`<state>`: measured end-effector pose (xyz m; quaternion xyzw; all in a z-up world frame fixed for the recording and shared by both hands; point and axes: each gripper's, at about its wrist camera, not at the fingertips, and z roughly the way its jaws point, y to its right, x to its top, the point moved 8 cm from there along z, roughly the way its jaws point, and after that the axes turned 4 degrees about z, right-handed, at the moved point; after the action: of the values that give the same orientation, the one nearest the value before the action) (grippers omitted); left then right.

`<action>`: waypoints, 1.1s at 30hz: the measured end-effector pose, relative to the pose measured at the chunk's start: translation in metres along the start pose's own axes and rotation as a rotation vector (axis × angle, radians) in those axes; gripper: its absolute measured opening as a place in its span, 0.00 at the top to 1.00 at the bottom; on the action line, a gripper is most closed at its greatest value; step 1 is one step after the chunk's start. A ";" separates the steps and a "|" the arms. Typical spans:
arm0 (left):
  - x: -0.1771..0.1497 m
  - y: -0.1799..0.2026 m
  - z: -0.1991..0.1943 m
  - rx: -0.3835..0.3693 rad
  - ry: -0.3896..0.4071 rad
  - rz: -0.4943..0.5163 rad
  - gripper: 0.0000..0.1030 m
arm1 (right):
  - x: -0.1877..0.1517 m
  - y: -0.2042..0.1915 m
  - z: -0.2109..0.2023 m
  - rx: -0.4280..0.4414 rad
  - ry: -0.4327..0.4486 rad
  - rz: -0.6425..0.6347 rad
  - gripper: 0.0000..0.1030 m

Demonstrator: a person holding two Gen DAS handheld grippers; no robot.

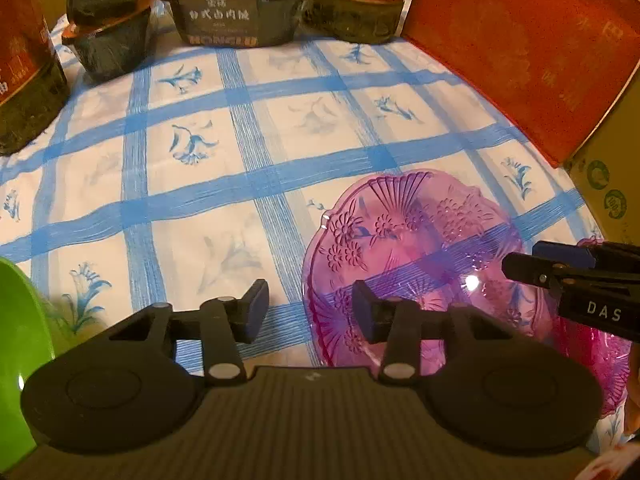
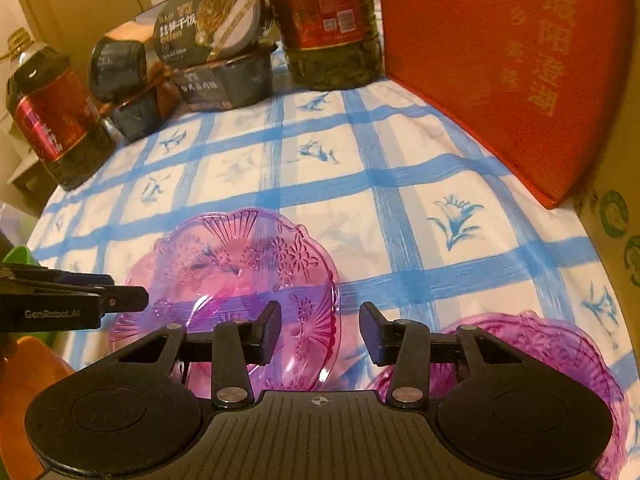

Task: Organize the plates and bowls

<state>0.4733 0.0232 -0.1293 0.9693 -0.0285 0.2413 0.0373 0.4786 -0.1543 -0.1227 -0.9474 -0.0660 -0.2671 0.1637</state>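
Note:
A clear pink embossed plate (image 1: 416,248) lies on the blue-checked tablecloth (image 1: 200,168); it also shows in the right wrist view (image 2: 248,276). A second, darker pink plate (image 2: 560,356) lies to its right, seen at the right edge of the left wrist view (image 1: 600,360). My left gripper (image 1: 310,314) is open and empty over the first plate's left rim. My right gripper (image 2: 320,334) is open and empty, above the gap between the two plates. A green bowl (image 1: 20,344) sits at the far left.
Dark food boxes (image 1: 240,16) and oil bottles (image 2: 52,120) line the table's far edge. A red box (image 1: 528,48) on a cardboard carton (image 1: 608,184) stands along the right side. An orange object (image 2: 28,380) lies at the lower left of the right wrist view.

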 end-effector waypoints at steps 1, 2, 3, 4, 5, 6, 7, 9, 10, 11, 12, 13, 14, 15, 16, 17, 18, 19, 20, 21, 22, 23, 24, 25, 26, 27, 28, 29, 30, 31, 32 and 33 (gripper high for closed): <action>0.000 0.000 0.002 -0.002 -0.004 -0.002 0.65 | 0.000 -0.001 0.003 0.001 -0.006 -0.006 0.58; 0.000 0.000 0.004 -0.004 -0.010 -0.004 0.66 | 0.000 -0.001 0.005 0.002 -0.015 -0.010 0.59; -0.001 0.000 0.006 -0.006 -0.015 -0.007 0.68 | -0.001 -0.002 0.007 0.001 -0.024 -0.012 0.60; -0.001 -0.001 0.007 -0.007 -0.021 -0.009 0.72 | -0.002 -0.002 0.009 0.000 -0.033 -0.016 0.61; -0.003 -0.001 0.009 -0.007 -0.027 -0.009 0.74 | -0.003 -0.002 0.012 0.000 -0.043 -0.015 0.62; -0.003 -0.002 0.010 -0.007 -0.032 -0.009 0.77 | -0.003 -0.003 0.013 -0.001 -0.048 -0.015 0.63; -0.004 -0.002 0.011 -0.012 -0.034 -0.011 0.78 | -0.003 -0.003 0.014 0.001 -0.050 -0.016 0.66; -0.005 -0.002 0.011 -0.023 -0.035 -0.020 0.82 | -0.004 -0.004 0.016 -0.002 -0.054 -0.019 0.70; -0.004 -0.002 0.011 -0.027 -0.034 -0.020 0.85 | -0.004 -0.004 0.017 -0.008 -0.053 -0.019 0.73; -0.004 -0.001 0.010 -0.025 -0.034 -0.018 0.86 | -0.004 -0.004 0.017 -0.010 -0.053 -0.017 0.76; -0.004 -0.001 0.010 -0.018 -0.032 -0.014 0.86 | -0.004 -0.003 0.017 -0.015 -0.055 -0.012 0.79; -0.004 -0.001 0.009 -0.015 -0.031 -0.012 0.86 | -0.004 -0.002 0.017 -0.018 -0.056 -0.007 0.83; -0.004 -0.001 0.009 -0.015 -0.032 -0.013 0.86 | -0.004 0.000 0.017 -0.021 -0.056 -0.003 0.85; -0.004 -0.001 0.008 -0.016 -0.033 -0.017 0.87 | -0.004 0.001 0.016 -0.019 -0.056 0.000 0.87; -0.004 -0.001 0.008 -0.018 -0.033 -0.021 0.87 | -0.004 0.002 0.015 -0.015 -0.056 0.007 0.87; -0.004 -0.001 0.006 -0.017 -0.033 -0.023 0.87 | -0.004 0.002 0.014 -0.009 -0.055 0.013 0.88; -0.004 -0.001 0.005 -0.017 -0.031 -0.023 0.87 | -0.004 0.003 0.012 -0.006 -0.053 0.016 0.88; -0.003 -0.001 0.002 -0.017 -0.030 -0.022 0.87 | -0.003 0.002 0.009 -0.006 -0.050 0.018 0.88; -0.002 0.000 0.000 -0.018 -0.028 -0.022 0.87 | -0.003 0.002 0.006 -0.005 -0.046 0.020 0.88; -0.001 0.000 -0.003 -0.018 -0.024 -0.022 0.87 | -0.001 0.002 0.003 -0.003 -0.041 0.023 0.88; 0.000 0.001 -0.006 -0.017 -0.018 -0.021 0.87 | 0.000 0.002 -0.002 -0.001 -0.035 0.027 0.89; 0.002 0.002 -0.011 -0.017 -0.011 -0.020 0.87 | 0.001 0.002 -0.006 0.001 -0.028 0.030 0.89; 0.003 0.004 -0.015 -0.019 -0.005 -0.017 0.87 | 0.003 0.002 -0.011 0.002 -0.020 0.032 0.89; 0.005 0.006 -0.021 -0.020 0.003 -0.016 0.87 | 0.004 0.002 -0.017 0.004 -0.013 0.036 0.89; 0.007 0.008 -0.025 -0.022 0.008 -0.015 0.87 | 0.005 0.002 -0.023 0.007 -0.007 0.042 0.89; 0.009 0.011 -0.031 -0.024 0.015 -0.013 0.87 | 0.006 0.003 -0.029 0.008 0.000 0.046 0.89; 0.009 0.014 -0.036 -0.027 0.020 -0.014 0.87 | 0.007 0.003 -0.036 0.009 0.007 0.049 0.89; 0.009 0.018 -0.042 -0.032 0.024 -0.015 0.87 | 0.007 0.004 -0.045 0.008 0.015 0.053 0.89; 0.009 0.021 -0.048 -0.036 0.028 -0.014 0.87 | 0.007 0.004 -0.052 0.009 0.022 0.057 0.89; 0.008 0.025 -0.055 -0.039 0.034 -0.012 0.87 | 0.006 0.005 -0.060 0.010 0.029 0.061 0.90; 0.007 0.030 -0.061 -0.042 0.039 -0.009 0.87 | 0.004 0.006 -0.068 0.010 0.036 0.063 0.90; 0.005 0.034 -0.066 -0.048 0.043 -0.007 0.87 | 0.002 0.007 -0.077 0.008 0.043 0.066 0.90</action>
<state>0.4444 -0.0055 -0.0665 0.9628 -0.0301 0.2611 0.0620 0.4445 -0.1874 -0.0622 -0.9424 -0.0323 -0.2815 0.1776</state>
